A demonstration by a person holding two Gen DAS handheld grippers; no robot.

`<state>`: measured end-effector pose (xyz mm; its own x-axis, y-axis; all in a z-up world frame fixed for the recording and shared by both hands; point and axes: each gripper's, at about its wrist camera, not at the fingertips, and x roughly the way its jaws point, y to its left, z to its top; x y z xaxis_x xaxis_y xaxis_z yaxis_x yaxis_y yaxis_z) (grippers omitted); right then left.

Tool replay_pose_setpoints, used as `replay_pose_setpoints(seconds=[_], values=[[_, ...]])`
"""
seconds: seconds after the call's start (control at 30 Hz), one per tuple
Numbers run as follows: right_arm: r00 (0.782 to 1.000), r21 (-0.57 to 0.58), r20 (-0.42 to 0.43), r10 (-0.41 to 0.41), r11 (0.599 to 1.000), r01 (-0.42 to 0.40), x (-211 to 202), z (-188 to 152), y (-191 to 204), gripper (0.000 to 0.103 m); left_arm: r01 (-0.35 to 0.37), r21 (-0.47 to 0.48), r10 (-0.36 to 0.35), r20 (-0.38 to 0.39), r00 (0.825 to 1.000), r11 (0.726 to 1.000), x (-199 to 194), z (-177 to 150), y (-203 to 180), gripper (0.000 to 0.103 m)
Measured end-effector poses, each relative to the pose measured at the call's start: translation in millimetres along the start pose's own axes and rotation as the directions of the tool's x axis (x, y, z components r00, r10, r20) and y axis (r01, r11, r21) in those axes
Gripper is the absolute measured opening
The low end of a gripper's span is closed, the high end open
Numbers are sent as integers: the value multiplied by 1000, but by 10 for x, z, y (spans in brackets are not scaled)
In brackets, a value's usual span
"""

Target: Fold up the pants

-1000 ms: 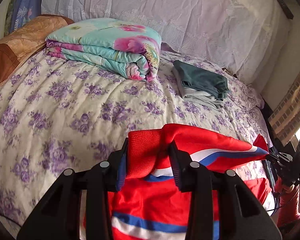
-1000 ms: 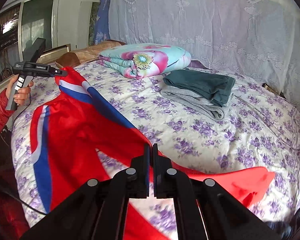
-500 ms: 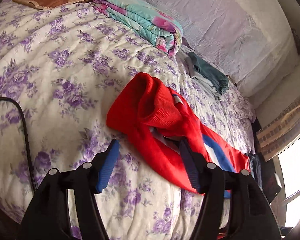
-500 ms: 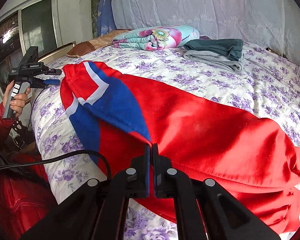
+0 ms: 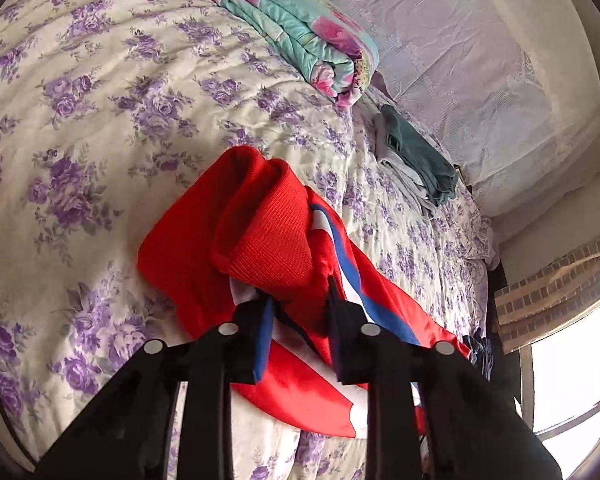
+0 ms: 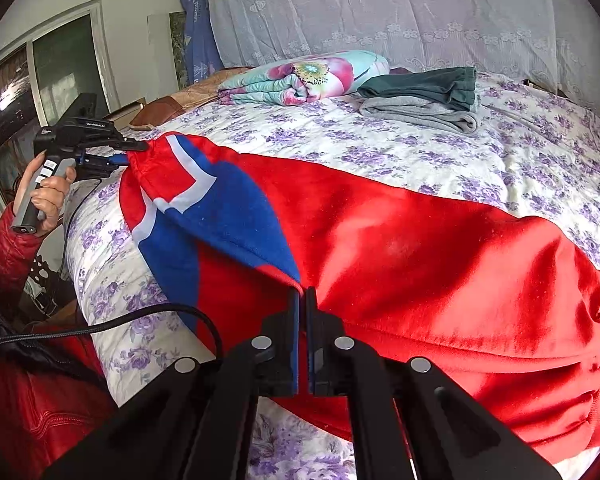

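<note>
Red pants [image 6: 400, 240] with blue and white stripes lie stretched across the flowered bed [image 6: 420, 152]. My right gripper [image 6: 303, 294] is shut on their near edge, where the blue panel ends. At the far left end my left gripper [image 6: 130, 152], held by a person's hand [image 6: 48, 196], meets the pants' end. In the left wrist view the ribbed red end of the pants [image 5: 268, 240] is bunched between my left gripper's [image 5: 300, 300] fingers. Its jaws are closing and the pads press on the cloth.
A folded floral quilt [image 6: 304, 76] and a stack of folded green and grey clothes [image 6: 424, 96] sit at the back of the bed. A brown pillow [image 6: 172, 104] lies far left. A black cable [image 6: 140, 316] crosses the near bed edge beside a red sleeve [image 6: 20, 360].
The pants came down from hanging and now lie on the bed. My left gripper let go, opened wide, then sank and closed on the ribbed end. My right gripper stayed shut.
</note>
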<state>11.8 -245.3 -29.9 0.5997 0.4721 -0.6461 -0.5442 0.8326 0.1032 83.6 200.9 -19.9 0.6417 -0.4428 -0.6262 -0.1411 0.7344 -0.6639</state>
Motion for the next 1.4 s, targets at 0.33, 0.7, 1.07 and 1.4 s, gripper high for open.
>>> replay_pose_setpoints(seconds=[0.33, 0.7, 1.07, 1.4], values=[[995, -8, -89, 42, 999, -43, 130, -146, 149, 4, -57, 64, 60, -37, 998, 996, -67, -200, 297, 18], [993, 45, -95, 75, 996, -71, 146, -160, 91, 5, -116, 313, 75, 140, 987, 943, -619, -394, -428, 38], [982, 330, 106, -154, 937, 111, -770, -174, -641, 9, -245, 381, 214, 124, 969, 891, 2, -541, -507, 60], [978, 792, 84, -192, 608, 52, -747, -590, -1812, 11, -211, 479, 199, 76, 977, 852, 400, -745, -853, 62]])
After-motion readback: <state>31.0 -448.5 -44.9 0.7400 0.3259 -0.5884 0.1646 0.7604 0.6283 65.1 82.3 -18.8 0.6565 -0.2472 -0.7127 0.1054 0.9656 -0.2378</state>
